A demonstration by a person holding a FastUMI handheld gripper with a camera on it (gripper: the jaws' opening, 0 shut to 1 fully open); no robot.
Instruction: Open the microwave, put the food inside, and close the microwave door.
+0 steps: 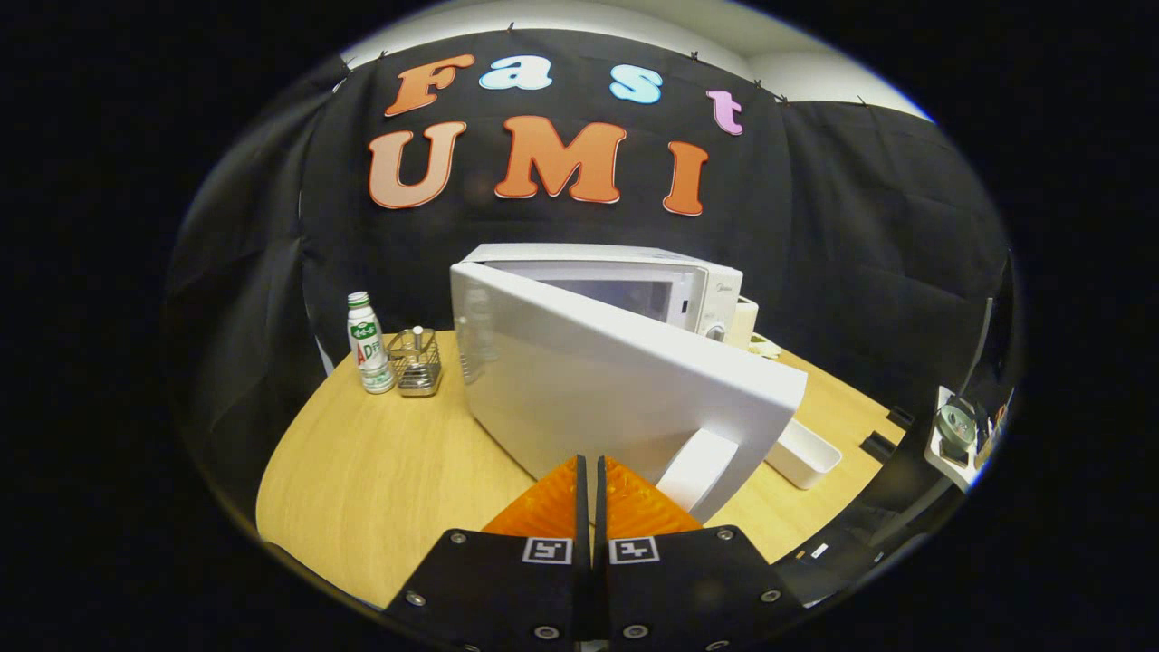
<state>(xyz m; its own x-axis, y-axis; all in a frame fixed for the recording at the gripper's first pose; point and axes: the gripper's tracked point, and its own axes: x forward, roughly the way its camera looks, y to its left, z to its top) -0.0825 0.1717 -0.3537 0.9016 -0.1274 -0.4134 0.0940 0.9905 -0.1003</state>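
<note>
While the gripper (pixel 590 471) sits closed, the microwave door (pixel 616 380) stands just ahead, ajar

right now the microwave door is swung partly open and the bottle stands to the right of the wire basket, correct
Not quite. In the gripper view the bottle stands to the left of the wire basket, not the right. The microwave door is indeed swung partly open, just ahead of the closed gripper.

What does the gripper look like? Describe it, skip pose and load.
The gripper has two wedge-shaped fingers with ribbed pads, tapering forward and pressed together. Each sits on a flat black plate fixed with round silver screws, and each plate carries a small square black-and-white marker near the centre seam.
</note>
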